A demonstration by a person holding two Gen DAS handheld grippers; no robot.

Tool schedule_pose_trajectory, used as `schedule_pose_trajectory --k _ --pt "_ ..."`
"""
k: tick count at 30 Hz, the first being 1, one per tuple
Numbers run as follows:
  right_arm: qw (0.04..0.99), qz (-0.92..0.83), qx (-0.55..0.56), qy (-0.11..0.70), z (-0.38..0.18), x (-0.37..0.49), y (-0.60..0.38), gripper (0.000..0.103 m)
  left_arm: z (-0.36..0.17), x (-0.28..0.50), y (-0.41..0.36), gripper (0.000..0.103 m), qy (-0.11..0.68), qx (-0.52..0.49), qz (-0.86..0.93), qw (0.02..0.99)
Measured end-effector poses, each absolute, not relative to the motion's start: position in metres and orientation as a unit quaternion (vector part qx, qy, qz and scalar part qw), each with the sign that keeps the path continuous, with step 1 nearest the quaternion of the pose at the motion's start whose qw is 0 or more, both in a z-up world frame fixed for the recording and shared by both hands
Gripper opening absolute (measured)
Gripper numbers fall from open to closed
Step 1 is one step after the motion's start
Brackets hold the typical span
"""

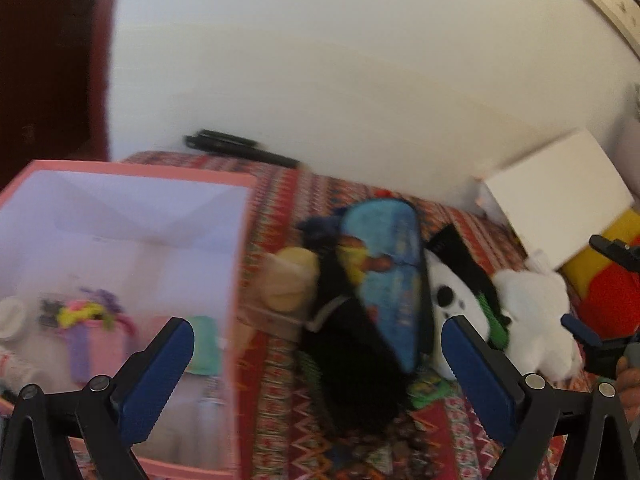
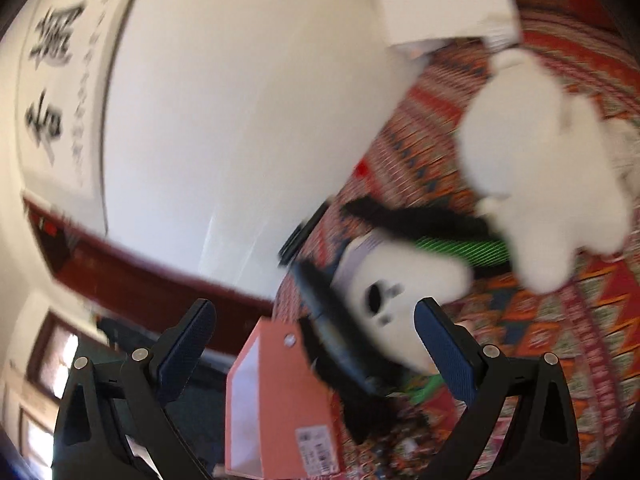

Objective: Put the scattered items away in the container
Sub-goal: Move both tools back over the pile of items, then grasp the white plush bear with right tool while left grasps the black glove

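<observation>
Risk assessment. Both views are motion-blurred, so object outlines and contact points are uncertain; a grasp chosen on this evidence could land on the wrong item. The scattered items lie packed together on the patterned surface just beside the pink container: a blue printed pouch leans on a black plush item, which touches a white plush dog with black ears and a green collar. A second white plush toy lies against the dog. Closing on one of these would likely drag or snag its neighbour. The pouch looks smooth and may slip from a shallow pinch. The container wall stands close to the pile, so a lateral approach could strike it and shift or tip the container. The right gripper is visible at the edge of the left wrist view, near the white plush toy; the two tools could collide if both reach into the same cluster.

Finger state. The fingers of the left gripper are spread wide and hold nothing; one finger appears in front of the container opening, the other in front of the dog, with no contact that can be confirmed. The fingers of the right gripper are likewise spread wide and empty, framing the dog's muzzle and the container's pink corner; contact cannot be determined.

Task status. The container already holds several small objects, too blurred to identify. The items listed above remain outside it.
</observation>
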State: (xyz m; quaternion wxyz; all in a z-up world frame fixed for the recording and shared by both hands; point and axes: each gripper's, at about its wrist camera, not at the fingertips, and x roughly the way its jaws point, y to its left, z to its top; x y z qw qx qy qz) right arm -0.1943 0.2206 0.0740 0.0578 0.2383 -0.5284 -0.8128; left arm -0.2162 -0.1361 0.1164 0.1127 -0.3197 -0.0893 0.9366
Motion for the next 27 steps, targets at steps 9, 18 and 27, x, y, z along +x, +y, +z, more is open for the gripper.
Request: schedule_pose_trajectory --k 9,18,27 --pt "-0.03 -0.787 0.234 -0.57 0.047 -0.159 0.314 0.102 0.07 -0.241 -0.066 0.102 -0.098 -0.396 0.9 0.153" --pt "-0.059 -0.755 0.264 -0.598 0.01 -0.154 0.351 0.102 0.023 -0.276 -0.039 0.102 -0.091 -0.457 0.877 0.117" --pt "-0.063 -0.717 0.299 -0.627 -0.03 -0.18 0.359 0.102 -0.012 -0.307 -0.055 0.102 -0.141 -0.488 0.855 0.106"
